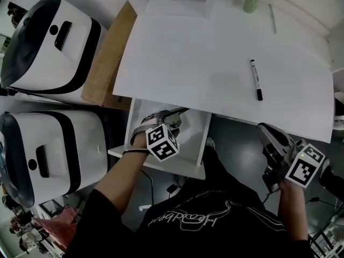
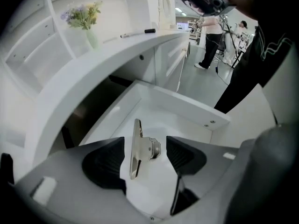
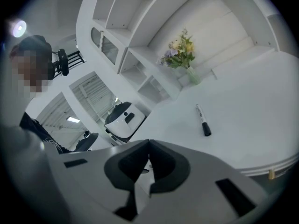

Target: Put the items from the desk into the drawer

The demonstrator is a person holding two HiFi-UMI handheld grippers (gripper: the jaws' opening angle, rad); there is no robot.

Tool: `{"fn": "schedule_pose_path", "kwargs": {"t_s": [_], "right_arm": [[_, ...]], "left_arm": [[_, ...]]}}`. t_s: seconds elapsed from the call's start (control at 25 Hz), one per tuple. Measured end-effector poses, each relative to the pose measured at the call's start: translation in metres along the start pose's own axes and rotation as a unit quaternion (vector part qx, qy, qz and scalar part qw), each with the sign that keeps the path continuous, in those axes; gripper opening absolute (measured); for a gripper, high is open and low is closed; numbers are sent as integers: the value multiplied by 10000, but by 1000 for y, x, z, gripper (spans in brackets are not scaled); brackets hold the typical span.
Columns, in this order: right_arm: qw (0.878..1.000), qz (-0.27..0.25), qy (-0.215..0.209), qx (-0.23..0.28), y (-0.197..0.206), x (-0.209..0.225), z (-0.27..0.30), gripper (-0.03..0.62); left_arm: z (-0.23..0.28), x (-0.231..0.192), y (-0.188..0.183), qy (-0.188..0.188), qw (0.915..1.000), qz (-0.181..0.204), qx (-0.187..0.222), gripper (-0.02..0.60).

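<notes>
Since its pads stand clear of the clip on either side, the left hand-held gripper (image 2: pixel 145 160) is wide open and grips nothing. It points steeply down into the open drawer (image 2: pixel 187 104), which juts from under the counter (image 1: pixel 188 63) at 6 o'clock of the counter's left half in the head view. The metal clip (image 2: pixel 140 148) shows edge-on in the gap between the jaws, apart from both pads. Whether it rests on the drawer's white floor or hangs just above it I cannot tell. Jaws that wide, right over the drawer, suit a drop, so this item looks as good as delivered.

The right hand-held gripper (image 3: pixel 148 164) has its jaws closed together with nothing between them. It waits off the counter's near edge, at 4 o'clock in the head view, likely kept out of the way while the left one works.

On the counter a black-capped marker (image 1: pixel 256 79) lies alone at 11 o'clock from the right hand-held gripper, well apart from it, and is not yet in the drawer. A vase (image 1: pixel 251 1) of flowers stands at the far edge, at 12 o'clock from the marker. The marker seems the next thing to fetch.
</notes>
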State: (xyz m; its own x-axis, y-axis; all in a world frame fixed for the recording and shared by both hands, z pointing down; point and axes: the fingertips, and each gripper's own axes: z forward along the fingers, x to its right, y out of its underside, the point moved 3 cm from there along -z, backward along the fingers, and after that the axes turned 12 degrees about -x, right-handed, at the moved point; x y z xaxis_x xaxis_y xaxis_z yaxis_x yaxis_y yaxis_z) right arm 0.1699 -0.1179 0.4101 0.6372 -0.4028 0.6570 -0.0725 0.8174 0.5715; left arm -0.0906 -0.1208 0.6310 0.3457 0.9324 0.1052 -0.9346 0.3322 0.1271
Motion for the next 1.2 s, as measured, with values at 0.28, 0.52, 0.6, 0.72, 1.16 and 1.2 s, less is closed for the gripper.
{"fn": "schedule_pose_path", "kwargs": {"t_s": [0.28, 0.52, 0.6, 0.72, 1.16, 1.2], "right_arm": [[9994, -233, -228, 139, 11, -42, -1, 9], [9968, -617, -333, 378, 17, -81, -12, 8], [9957, -716, -391, 447, 20, -93, -14, 9], [9942, -816, -479, 520, 22, -109, -17, 9], [9932, -967, -70, 646, 8, -97, -36, 9], [9932, -970, -1, 652, 5, -91, -37, 9]], "left_arm": [[-116, -1, -17, -401, 9853, -738, 1490, 249], [-234, 19, -23, -427, 9476, -1479, 2800, 84], [-261, 30, -21, -199, 9312, -1920, 3093, 36], [-284, 38, -17, 368, 8965, -2830, 3388, 9], [-327, 47, -61, 886, 8336, -3124, 4469, 9], [-324, 45, -66, 920, 8322, -3141, 4476, 9]]}}
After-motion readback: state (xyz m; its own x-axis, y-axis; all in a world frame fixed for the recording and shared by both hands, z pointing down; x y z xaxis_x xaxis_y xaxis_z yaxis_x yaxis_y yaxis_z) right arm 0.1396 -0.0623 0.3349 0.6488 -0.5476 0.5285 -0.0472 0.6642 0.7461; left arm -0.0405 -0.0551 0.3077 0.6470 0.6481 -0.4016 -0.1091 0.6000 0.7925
